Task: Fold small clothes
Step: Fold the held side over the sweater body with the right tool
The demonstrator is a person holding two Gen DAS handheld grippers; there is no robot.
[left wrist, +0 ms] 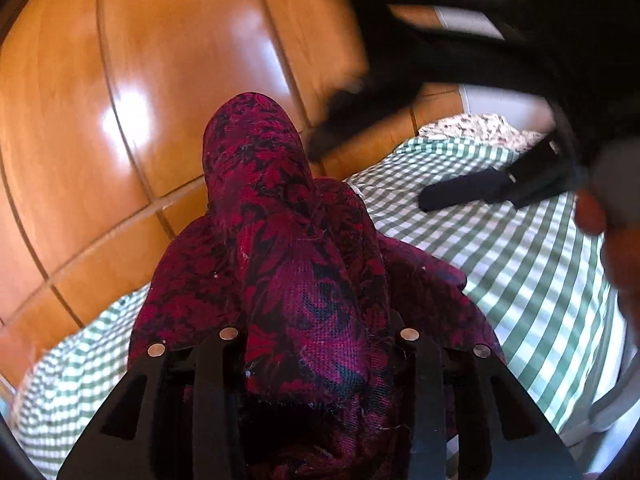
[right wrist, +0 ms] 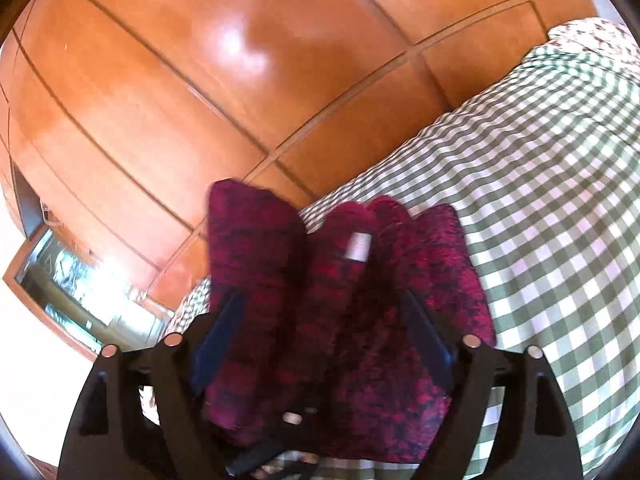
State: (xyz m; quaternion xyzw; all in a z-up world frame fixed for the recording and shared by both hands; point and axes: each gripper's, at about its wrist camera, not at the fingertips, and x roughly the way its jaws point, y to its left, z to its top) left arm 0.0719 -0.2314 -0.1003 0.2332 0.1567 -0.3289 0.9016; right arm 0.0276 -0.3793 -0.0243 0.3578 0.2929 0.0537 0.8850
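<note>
Seemingly mid-fold, a crimson-and-black patterned knit garment (left wrist: 304, 264) is bunched above the green-checked bed (left wrist: 532, 264). It is clamped in the left gripper (left wrist: 316, 344); the right gripper (right wrist: 320, 344) jaws stand apart around it. Flattening remains undone.

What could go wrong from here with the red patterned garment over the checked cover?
1. The garment is bunched between the left fingers and could be set down creased rather than flat.
2. It sits near the edge of the checked cover, beside the wooden panelling, so a loose part could slip off that edge.
3. The right fingers stand wide, so that side has no firm hold.
</note>
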